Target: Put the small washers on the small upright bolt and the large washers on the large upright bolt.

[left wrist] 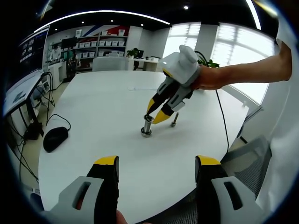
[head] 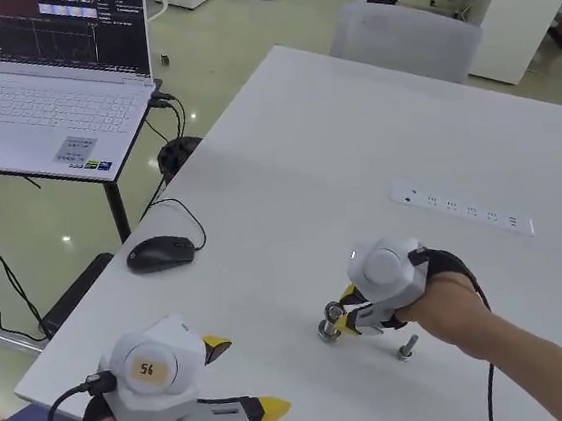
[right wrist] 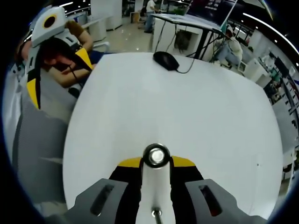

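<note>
Pressure is being applied by the right hand-held gripper (left wrist: 156,112) to the large silver upright bolt (left wrist: 147,127), which is being clamped between its yellow-tipped jaws on the white worktop (left wrist: 103,107). The small silver upright bolt (left wrist: 174,122) is standing just beside it. The left hand-held gripper (left wrist: 156,163) is being held with jaws apart, well away from both.

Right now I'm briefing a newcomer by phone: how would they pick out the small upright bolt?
On the white table, look near the front edge, by the right gripper. Two bolts stand upright there. The small bolt is the thin one standing free, nearer the person, not the thicker large bolt between the gripper's fingers.
</note>
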### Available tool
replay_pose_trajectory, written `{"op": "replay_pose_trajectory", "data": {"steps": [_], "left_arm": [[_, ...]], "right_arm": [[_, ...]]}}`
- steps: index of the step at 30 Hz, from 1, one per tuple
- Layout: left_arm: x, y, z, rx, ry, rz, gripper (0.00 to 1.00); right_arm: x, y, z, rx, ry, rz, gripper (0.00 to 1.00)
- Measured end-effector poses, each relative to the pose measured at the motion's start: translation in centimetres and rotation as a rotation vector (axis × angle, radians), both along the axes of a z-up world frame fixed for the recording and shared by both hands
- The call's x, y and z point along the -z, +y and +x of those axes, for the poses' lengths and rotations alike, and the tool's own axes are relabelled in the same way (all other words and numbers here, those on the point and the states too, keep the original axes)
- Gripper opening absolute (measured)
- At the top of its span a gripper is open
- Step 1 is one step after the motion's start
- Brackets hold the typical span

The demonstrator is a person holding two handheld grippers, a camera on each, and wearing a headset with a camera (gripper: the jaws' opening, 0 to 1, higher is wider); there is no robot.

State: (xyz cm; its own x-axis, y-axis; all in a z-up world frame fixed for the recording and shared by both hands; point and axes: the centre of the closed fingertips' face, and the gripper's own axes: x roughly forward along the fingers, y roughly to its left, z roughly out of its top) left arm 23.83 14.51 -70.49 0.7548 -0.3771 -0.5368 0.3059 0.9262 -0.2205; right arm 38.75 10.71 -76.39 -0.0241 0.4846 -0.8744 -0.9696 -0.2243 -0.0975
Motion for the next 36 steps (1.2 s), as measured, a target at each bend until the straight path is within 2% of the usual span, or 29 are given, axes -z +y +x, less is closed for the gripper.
{"op": "replay_pose_trajectory", "data": {"steps": [15, 30, 36], "left_arm": [[0.2, 0.1, 0.0, 0.002, 0.004, -0.001, 0.66], [0.3, 0.5, 0.2, 0.001, 0.007, 0.0, 0.66], [0.3, 0.6, 0.2, -0.004, 0.006, 0.0, 0.66]], "right_arm": [[2.1, 0.3, 0.1, 0.0, 0.013, -0.054, 0.23], [4.7, 0.2, 0.0, 0.052, 0.051, -0.109, 0.23], [4.7, 0.2, 0.1, 0.059, 0.051, -0.106, 0.23]]}}
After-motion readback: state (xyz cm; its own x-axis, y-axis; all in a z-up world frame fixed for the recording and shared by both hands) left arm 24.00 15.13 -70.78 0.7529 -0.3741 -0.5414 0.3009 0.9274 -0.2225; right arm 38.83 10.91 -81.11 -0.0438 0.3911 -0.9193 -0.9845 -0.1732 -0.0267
